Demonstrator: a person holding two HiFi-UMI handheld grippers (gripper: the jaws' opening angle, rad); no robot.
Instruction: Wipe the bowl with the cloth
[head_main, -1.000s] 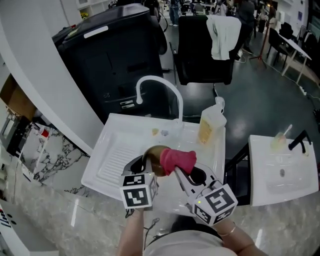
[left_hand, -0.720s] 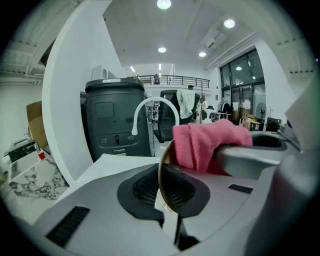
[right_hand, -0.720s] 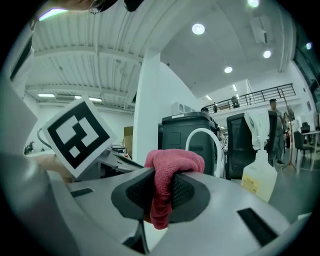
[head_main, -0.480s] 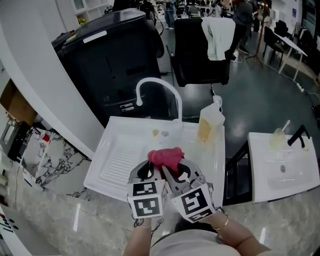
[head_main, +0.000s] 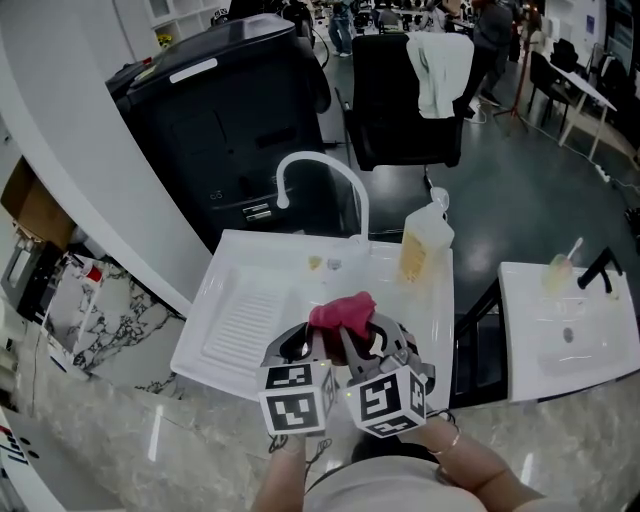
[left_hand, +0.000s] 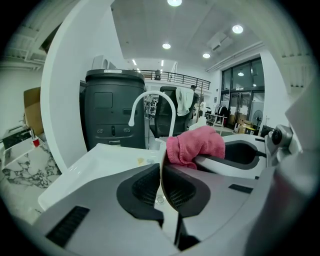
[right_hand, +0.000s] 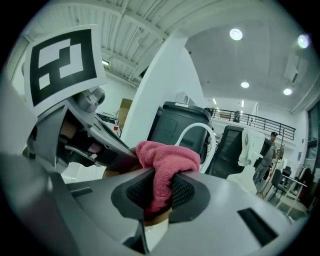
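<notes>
My left gripper (left_hand: 161, 182) is shut on the thin rim of the bowl (left_hand: 160, 161), which shows edge-on between its pads. The pink cloth (left_hand: 196, 144) bunches just past that rim, on the bowl's right side. My right gripper (right_hand: 159, 192) is shut on the cloth (right_hand: 162, 162), and a tan piece of the bowl (right_hand: 112, 173) shows behind it. In the head view both grippers sit side by side over the sink, left gripper (head_main: 300, 342) and right gripper (head_main: 347, 338). The cloth (head_main: 343, 311) covers the bowl there.
Below lies a white sink with a ribbed drainboard (head_main: 240, 315) and a curved white faucet (head_main: 322, 172). A soap bottle (head_main: 423, 245) stands at its back right. A black bin (head_main: 215, 120) and a chair with a white towel (head_main: 440, 70) stand behind. A second basin (head_main: 570, 335) is at the right.
The right gripper has swung left with the cloth, close against the left gripper. The cloth now lies over the bowl, which showed brown beside it a second ago.
</notes>
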